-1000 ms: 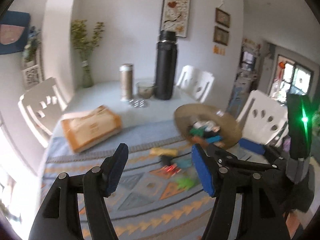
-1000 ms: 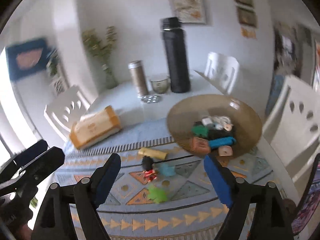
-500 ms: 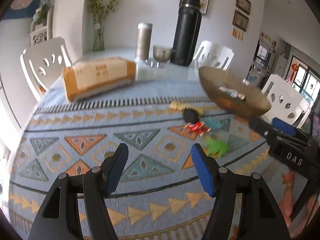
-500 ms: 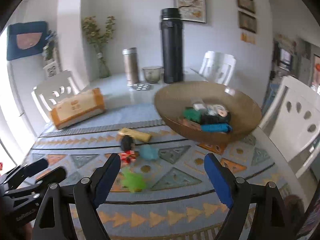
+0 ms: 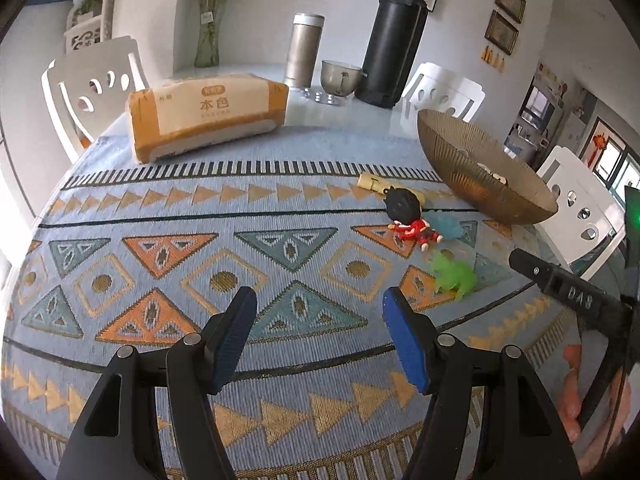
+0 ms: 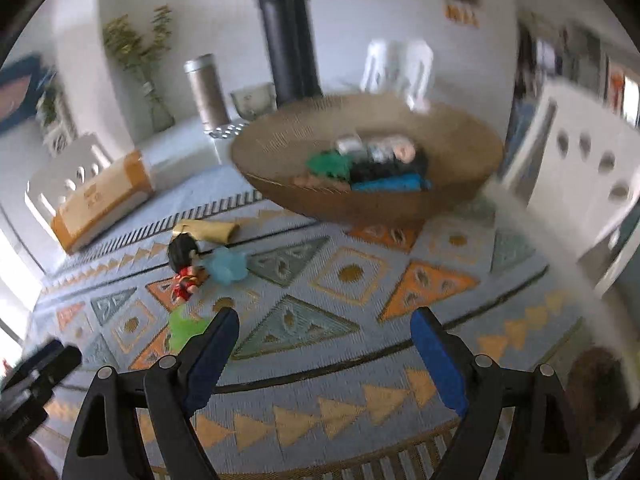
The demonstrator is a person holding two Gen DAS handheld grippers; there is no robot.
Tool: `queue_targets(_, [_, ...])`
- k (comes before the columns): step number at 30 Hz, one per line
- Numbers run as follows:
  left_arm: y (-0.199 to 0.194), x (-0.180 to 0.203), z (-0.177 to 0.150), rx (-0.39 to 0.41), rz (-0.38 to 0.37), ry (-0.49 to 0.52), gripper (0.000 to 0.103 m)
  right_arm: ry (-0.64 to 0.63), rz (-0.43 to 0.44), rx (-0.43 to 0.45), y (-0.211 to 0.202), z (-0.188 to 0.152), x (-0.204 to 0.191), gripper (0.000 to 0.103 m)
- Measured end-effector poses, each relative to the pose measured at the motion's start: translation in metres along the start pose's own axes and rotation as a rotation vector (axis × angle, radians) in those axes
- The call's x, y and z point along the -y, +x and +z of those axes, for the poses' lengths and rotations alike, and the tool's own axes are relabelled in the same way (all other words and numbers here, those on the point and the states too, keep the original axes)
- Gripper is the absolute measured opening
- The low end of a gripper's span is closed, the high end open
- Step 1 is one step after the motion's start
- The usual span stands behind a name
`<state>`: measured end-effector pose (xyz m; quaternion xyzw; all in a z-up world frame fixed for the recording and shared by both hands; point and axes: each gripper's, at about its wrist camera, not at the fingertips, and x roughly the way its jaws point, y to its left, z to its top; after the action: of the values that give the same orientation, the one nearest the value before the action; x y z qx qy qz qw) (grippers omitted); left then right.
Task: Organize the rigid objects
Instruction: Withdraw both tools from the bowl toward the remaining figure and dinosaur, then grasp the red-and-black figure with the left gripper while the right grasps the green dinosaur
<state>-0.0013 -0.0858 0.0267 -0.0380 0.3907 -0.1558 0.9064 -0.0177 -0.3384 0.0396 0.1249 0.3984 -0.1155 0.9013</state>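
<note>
On the patterned mat (image 5: 280, 240) lie a red figurine with black hair (image 5: 406, 218), a light-blue toy (image 5: 446, 224), a green toy (image 5: 454, 276) and a yellow tube (image 5: 374, 183). A brown bowl (image 5: 480, 176) to their right holds several small items. My left gripper (image 5: 318, 298) hovers open over bare mat, left of the toys. My right gripper (image 6: 324, 318) is empty and its jaws are opening. The green toy (image 6: 184, 330) sits just left of its left finger, the figurine (image 6: 184, 264) farther off, and the bowl (image 6: 360, 204) straight ahead.
A tissue pack (image 5: 204, 114), a steel flask (image 5: 304, 52), a glass cup (image 5: 340, 78) and a tall black flask (image 5: 394, 40) stand at the table's far side. White chairs (image 5: 92, 84) surround the table. A person's hand (image 5: 576, 400) shows at the lower right.
Both grippers have come down toward the mat, so the toys and bowl look nearer and larger. The right view has swung toward the bowl.
</note>
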Motion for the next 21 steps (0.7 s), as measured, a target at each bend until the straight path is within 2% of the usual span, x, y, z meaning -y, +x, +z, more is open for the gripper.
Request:
queue_targets(3, [0.000, 0.001, -0.001, 0.000, 0.006, 0.004, 0.064, 0.090, 0.045, -0.041, 0.007, 0.001, 0.020, 0.087])
queue_targets(8, [0.003, 0.000, 0.000, -0.014, 0.010, -0.001, 0.064, 0.162, 0.107, -0.098, 0.019, 0.002, 0.034, 0.087])
queue_targets(21, [0.003, -0.002, 0.000, -0.018, 0.019, 0.002, 0.064, 0.126, 0.091, -0.098, 0.019, 0.003, 0.028, 0.087])
